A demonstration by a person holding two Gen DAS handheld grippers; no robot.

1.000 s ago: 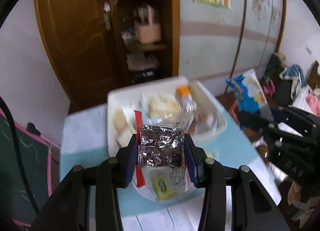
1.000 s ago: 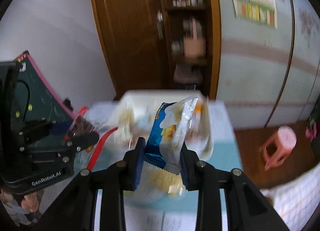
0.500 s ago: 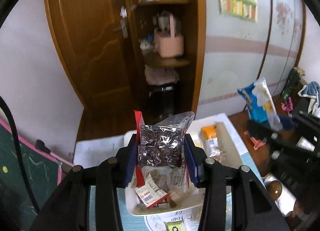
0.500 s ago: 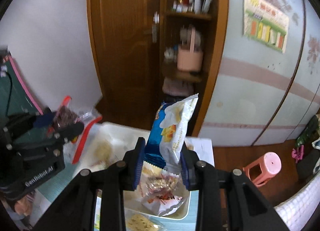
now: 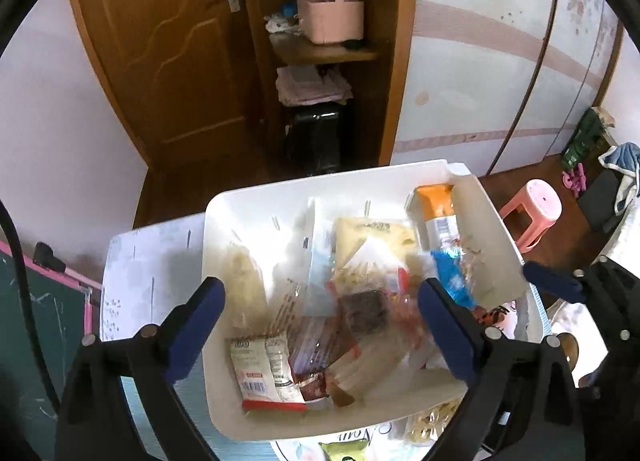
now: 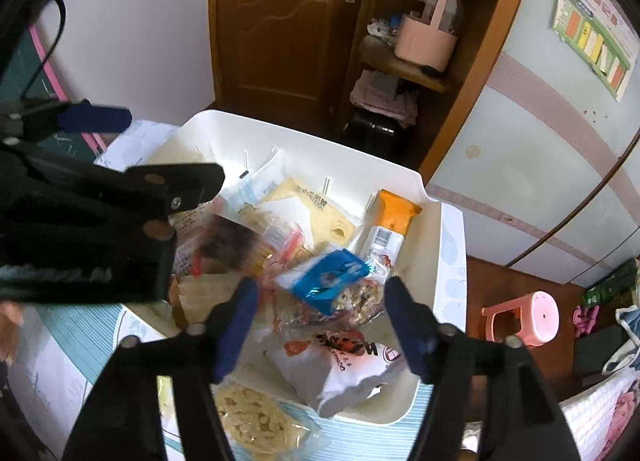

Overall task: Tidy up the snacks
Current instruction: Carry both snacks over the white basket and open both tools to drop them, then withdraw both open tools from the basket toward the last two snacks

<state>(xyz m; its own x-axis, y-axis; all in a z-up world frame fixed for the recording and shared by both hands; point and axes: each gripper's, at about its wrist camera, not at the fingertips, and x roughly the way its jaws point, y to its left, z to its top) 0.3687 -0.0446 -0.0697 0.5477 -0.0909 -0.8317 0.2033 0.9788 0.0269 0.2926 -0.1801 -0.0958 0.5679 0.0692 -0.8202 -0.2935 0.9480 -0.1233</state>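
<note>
A white bin (image 5: 256, 197) (image 6: 452, 245) holds several snack packets. My left gripper (image 5: 320, 325) is open and empty above the bin; the dark foil snack packet (image 5: 366, 309) lies blurred among the packets below it and also shows in the right wrist view (image 6: 230, 243). My right gripper (image 6: 320, 319) is open and empty above the bin; the blue and white snack bag (image 6: 330, 275) lies blurred on the pile below it and shows in the left wrist view (image 5: 452, 279). An orange-topped packet (image 5: 436, 209) (image 6: 390, 223) leans at the bin's far right.
The bin stands on a light blue table (image 6: 72, 341). A packet of pale biscuits (image 6: 252, 417) lies on the table by the bin's near edge. A pink stool (image 6: 532, 319) stands on the floor to the right. A green chalkboard (image 5: 24, 341) is at the left.
Both grippers have opened. The foil packet and the blue bag have left the jaws and dropped into the bin. Both views have tilted down onto the bin.
</note>
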